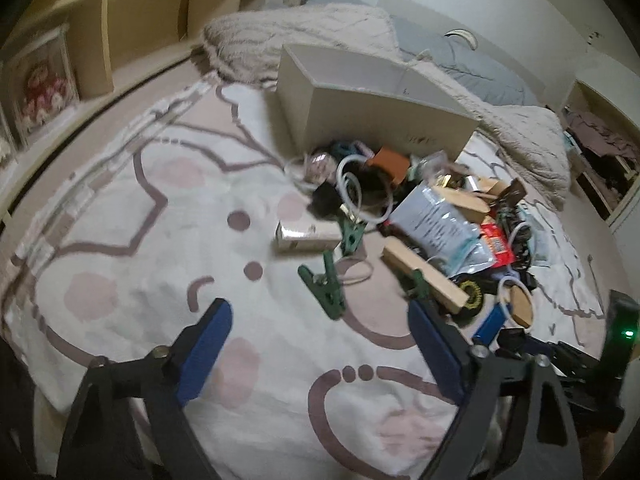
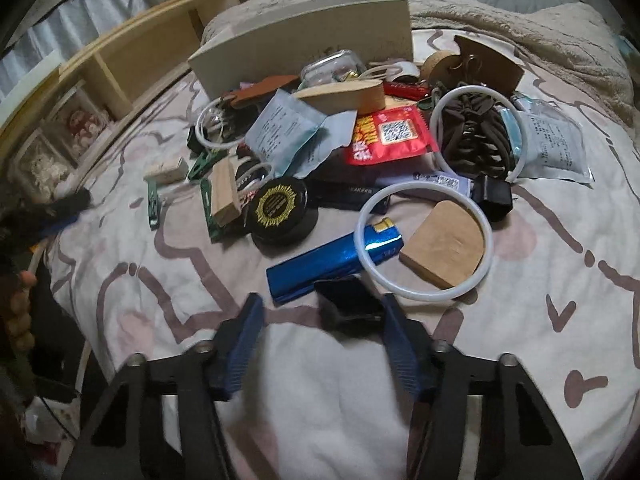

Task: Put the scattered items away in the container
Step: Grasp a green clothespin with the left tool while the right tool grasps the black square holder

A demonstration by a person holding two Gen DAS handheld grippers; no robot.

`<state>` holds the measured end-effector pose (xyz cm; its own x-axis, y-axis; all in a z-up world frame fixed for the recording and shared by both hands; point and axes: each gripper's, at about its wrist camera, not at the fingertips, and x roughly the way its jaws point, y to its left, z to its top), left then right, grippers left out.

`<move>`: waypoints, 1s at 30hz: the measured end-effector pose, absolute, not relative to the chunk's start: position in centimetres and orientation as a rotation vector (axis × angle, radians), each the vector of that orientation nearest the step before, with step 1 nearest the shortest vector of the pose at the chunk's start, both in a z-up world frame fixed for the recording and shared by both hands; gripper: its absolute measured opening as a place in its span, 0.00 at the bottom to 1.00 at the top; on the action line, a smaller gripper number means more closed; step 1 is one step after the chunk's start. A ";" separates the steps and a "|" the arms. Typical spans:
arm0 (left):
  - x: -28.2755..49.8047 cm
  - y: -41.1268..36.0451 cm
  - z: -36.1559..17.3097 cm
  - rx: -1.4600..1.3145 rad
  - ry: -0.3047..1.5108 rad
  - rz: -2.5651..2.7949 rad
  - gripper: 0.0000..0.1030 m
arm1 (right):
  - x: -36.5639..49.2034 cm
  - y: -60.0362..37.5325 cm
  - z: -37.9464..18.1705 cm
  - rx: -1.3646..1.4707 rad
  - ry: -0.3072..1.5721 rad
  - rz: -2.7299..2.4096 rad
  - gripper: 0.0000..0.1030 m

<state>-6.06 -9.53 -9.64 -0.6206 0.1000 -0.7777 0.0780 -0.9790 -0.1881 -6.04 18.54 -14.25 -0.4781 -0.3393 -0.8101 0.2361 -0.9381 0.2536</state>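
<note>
Beige container (image 1: 384, 116) upright on bed (image 1: 132, 216), interior hidden; scattered items (image 2: 360, 152) heaped against its near wall. Left gripper (image 1: 320, 320): jaws wide, nothing between, green clip (image 1: 326, 286) just beyond. Right gripper (image 2: 324, 312): jaws part-open around small black object (image 2: 348, 298); contact unclear.

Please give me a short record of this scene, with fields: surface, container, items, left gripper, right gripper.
surface: patterned bedsheet
container: beige box, behind the pile, no items visible inside
items: scattered beside the box; blue packet, white ring, red sachet, green clips
left gripper: open, above bare sheet, holding nothing
right gripper: open, small black object between fingers, not yet pressed
</note>
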 end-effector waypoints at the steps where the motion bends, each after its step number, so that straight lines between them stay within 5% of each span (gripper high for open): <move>1: -6.2 -9.6 -10.2 -1.373 -0.345 2.793 0.80 | -6.1 18.8 -14.4 1.363 -0.181 -2.443 0.45; 10: -8.0 -8.4 -13.9 -1.443 -0.414 2.757 0.63 | -5.7 19.0 -15.0 1.309 -0.171 -2.497 0.36; 21: -9.6 -7.2 -15.2 -1.428 -0.324 2.786 0.17 | -5.1 18.8 -15.2 1.267 -0.143 -2.530 0.28; 30: -7.9 -6.3 -14.9 -1.407 -0.249 2.735 0.15 | -4.1 19.3 -15.0 1.257 -0.189 -2.527 0.25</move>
